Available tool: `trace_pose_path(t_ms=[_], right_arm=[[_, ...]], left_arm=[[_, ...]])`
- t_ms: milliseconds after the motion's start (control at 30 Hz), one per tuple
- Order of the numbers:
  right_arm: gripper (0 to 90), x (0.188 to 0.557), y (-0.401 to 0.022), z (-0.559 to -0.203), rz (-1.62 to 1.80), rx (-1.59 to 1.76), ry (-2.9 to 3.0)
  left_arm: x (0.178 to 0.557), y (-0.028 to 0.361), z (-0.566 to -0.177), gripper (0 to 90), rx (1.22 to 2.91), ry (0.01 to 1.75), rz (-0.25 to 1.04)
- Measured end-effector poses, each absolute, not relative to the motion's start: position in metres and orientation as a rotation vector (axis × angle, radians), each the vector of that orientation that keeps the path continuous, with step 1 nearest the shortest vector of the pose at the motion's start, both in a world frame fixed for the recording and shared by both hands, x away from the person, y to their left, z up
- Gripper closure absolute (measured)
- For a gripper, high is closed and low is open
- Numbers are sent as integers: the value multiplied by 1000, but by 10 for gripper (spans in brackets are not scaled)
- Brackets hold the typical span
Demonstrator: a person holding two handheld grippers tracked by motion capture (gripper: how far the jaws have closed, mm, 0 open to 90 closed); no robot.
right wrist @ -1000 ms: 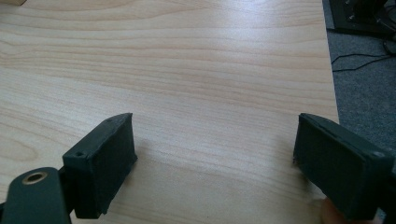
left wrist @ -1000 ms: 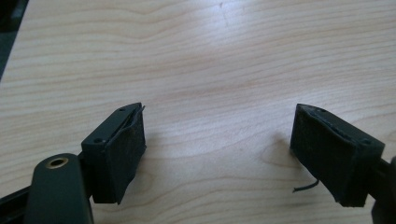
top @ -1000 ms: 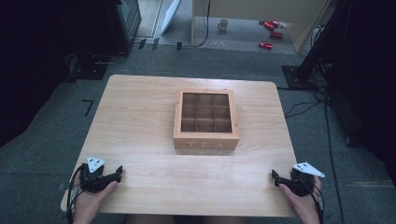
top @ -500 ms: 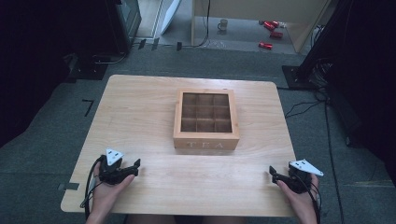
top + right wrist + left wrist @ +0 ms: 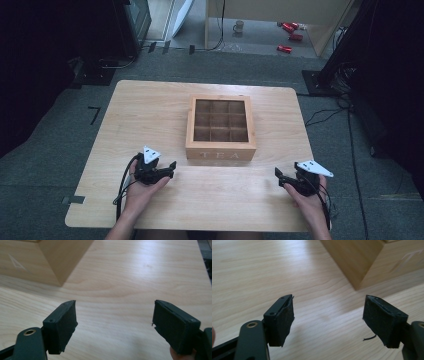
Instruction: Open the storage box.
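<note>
Both claws, left claw (image 5: 172,165) and right claw (image 5: 278,174), have been closing a little but are wide and empty, aimed at the box (image 5: 220,128) corners to grab it.

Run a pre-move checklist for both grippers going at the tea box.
1. Left gripper empty: ok; nothing sits between its jaws, which have just been closing a little.
2. Right gripper empty: ok; its jaws stand apart over bare wood and have also been closing slightly.
3. Tea box apart from both grippers: ok; neither touches it.
4. Box lid shut: cannot tell; the compartments show through the top, glass or open.
5. Compartments hold anything: cannot tell; they look dark.
6. Table around the box free of clutter: ok.
</note>
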State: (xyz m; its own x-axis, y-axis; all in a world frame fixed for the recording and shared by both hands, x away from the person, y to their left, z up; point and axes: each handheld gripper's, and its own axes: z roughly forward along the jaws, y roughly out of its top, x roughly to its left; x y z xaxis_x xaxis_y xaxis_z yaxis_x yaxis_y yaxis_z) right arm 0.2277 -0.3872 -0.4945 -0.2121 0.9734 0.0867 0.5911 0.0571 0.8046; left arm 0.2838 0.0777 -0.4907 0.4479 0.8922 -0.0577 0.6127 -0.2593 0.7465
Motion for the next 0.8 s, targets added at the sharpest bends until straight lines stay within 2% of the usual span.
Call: trace_pose_path(t_ms=[433, 533, 567, 633, 800], right_arm=[[198, 255, -351, -481, 1127, 1482, 1903], [198, 260, -343, -481, 1148, 1475, 1912], [198, 262, -341, -481, 1153, 1471, 1916], [198, 265, -336, -481, 1176, 1453, 1919], [198, 271, -327, -482, 1191, 1438, 1932]], left_arm=[[299, 35, -482, 411, 1964, 1168, 422], [302, 30, -480, 489, 1957, 1167, 413], [303, 29, -479, 489, 1956, 1169, 406], [305, 27, -478, 566, 1954, 1173, 406], [307, 25, -477, 619, 1962, 1154, 361]])
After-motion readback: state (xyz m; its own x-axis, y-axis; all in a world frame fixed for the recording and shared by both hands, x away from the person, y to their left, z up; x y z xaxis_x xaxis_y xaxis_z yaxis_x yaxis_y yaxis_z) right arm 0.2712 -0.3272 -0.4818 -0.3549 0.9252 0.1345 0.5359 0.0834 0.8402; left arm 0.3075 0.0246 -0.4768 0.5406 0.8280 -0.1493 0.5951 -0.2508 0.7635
